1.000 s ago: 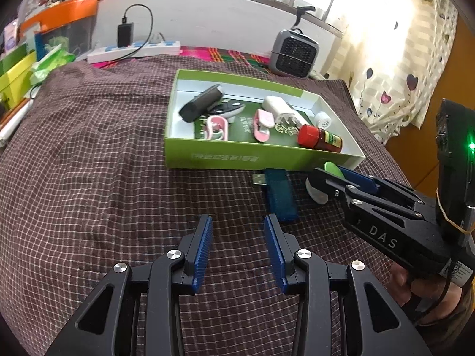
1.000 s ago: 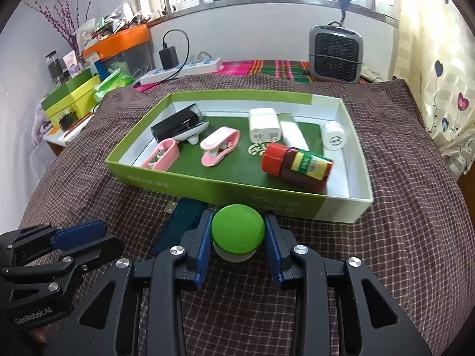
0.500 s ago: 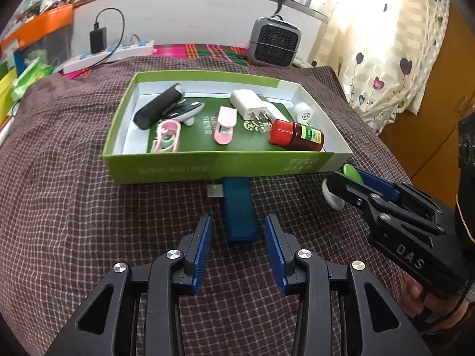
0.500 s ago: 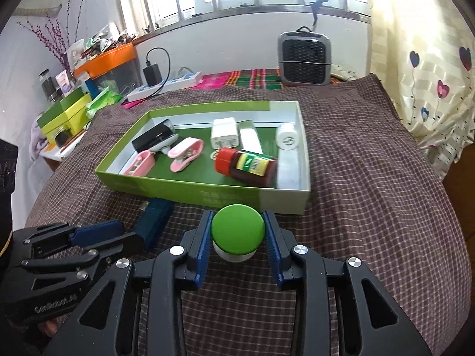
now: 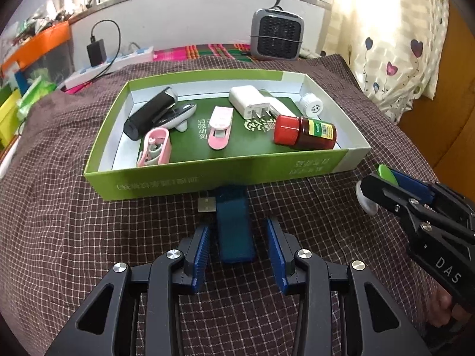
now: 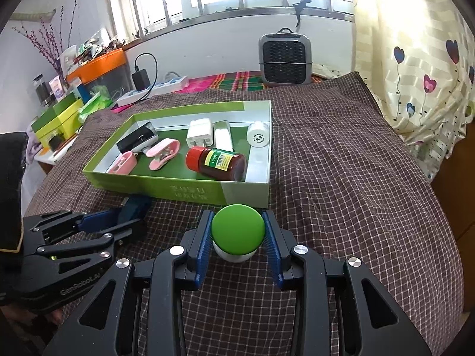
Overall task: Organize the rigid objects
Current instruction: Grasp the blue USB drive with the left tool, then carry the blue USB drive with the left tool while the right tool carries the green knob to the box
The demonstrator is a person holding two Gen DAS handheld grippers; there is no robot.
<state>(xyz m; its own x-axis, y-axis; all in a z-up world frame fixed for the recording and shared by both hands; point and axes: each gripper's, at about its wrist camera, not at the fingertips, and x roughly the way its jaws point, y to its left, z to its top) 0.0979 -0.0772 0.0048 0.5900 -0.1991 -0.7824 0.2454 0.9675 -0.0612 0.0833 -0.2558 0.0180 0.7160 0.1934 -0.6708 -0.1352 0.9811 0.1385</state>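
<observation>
A dark blue USB stick [image 5: 234, 228] lies on the checked cloth just in front of the green box [image 5: 237, 175]. My left gripper [image 5: 237, 249] is open and straddles the stick's near end, its pads clear of it. My right gripper [image 6: 237, 231] is shut on a white jar with a green cap [image 6: 237, 227], held in front of the box's right corner [image 6: 246, 192]. From the left wrist the right gripper [image 5: 374, 184] and the jar [image 5: 365, 203] show at the right. The right wrist view has the left gripper [image 6: 127, 222] over the stick [image 6: 136, 204].
The box holds a red-capped bottle [image 5: 305, 132], a white charger [image 5: 249, 101], two pink clips, a black device [image 5: 148, 115] and a small white round cap. A grey heater [image 5: 276, 35] and a power strip [image 5: 109, 65] stand behind. Cloth drops off at the right by the curtain [image 6: 421, 89].
My left gripper has swung toward the blue stick, which now lies between its fingers. My right gripper has drifted right with the jar, from the box's middle to its right corner.
</observation>
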